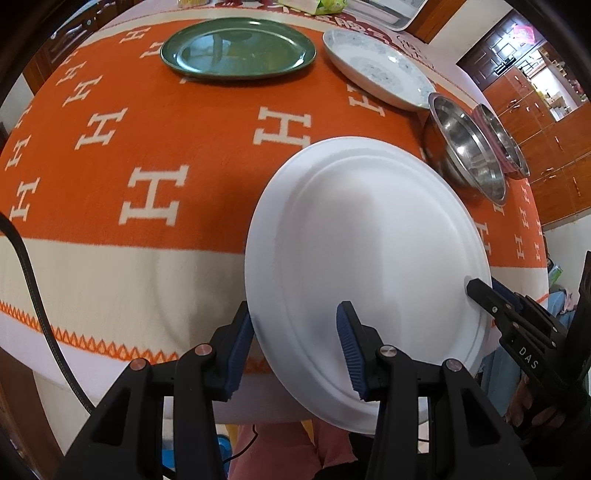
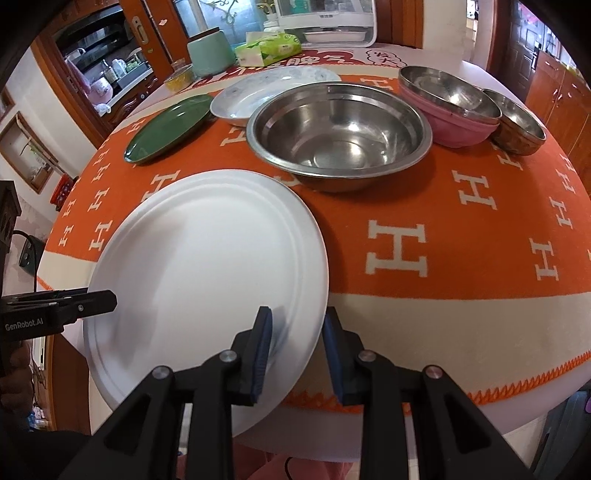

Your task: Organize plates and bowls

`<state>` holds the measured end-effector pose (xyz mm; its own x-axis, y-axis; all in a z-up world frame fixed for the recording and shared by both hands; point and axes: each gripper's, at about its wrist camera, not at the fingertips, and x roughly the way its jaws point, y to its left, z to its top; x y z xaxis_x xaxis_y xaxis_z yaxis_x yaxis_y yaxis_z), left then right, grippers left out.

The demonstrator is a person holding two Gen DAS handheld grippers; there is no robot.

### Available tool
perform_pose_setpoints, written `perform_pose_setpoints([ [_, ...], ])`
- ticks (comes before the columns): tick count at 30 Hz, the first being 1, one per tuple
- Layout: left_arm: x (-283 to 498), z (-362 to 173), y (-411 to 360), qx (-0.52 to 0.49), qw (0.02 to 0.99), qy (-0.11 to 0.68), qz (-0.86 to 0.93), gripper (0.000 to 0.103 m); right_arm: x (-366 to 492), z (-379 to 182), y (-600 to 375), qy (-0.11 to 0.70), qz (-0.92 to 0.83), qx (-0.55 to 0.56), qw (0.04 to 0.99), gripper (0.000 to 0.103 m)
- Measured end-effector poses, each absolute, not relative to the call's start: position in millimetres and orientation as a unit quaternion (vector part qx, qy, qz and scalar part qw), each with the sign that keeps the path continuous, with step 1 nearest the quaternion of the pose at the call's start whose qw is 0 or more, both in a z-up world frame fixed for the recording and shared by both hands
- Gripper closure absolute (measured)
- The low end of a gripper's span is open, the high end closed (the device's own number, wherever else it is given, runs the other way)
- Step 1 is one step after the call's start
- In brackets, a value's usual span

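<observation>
A large white plate hangs tilted over the table's near edge, held from both sides. My left gripper straddles its left rim, one pad outside the edge and one on the inner face, shut on it. My right gripper clamps the opposite rim the same way. Each gripper also shows in the other view: the right gripper and the left gripper. Farther back lie a green plate, a blue-patterned oval dish and a big steel bowl.
A pink bowl with a steel bowl nested in it and a small steel bowl stand at the back right. A tissue pack, a mint canister and a white appliance line the far edge. An orange patterned cloth covers the table.
</observation>
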<state>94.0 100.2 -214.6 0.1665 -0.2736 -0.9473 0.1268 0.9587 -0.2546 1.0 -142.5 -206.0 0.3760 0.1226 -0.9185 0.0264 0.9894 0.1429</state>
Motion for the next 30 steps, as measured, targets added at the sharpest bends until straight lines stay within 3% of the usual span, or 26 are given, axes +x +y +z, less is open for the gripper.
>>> perform_pose_setpoints([
  [5,101.3,-208.9,97.4,-0.043,0.775,0.619,-0.124,0.057,3.7,-203.1,-147.5,0.552,0.015,0.068,0.831,0.054],
  [7,105.0,-208.1,98.7,-0.048,0.774,0.619,-0.123,0.057,5.7,-201.9,-149.8,0.553,0.01,0.07,0.83,0.053],
  [14,108.9,-202.6,101.5,-0.061,0.778,0.614,-0.117,0.036,11.1,-188.3,-159.1,0.55,0.006,0.071,0.832,0.053],
  [26,111.9,-164.8,104.7,-0.074,0.805,0.578,-0.107,0.03,28.8,-144.1,-170.4,0.52,0.028,0.057,0.852,0.052],
  [30,115.1,-146.9,99.6,-0.071,0.816,0.564,-0.106,0.028,43.5,-128.6,-174.9,0.504,0.039,0.052,0.862,0.046],
])
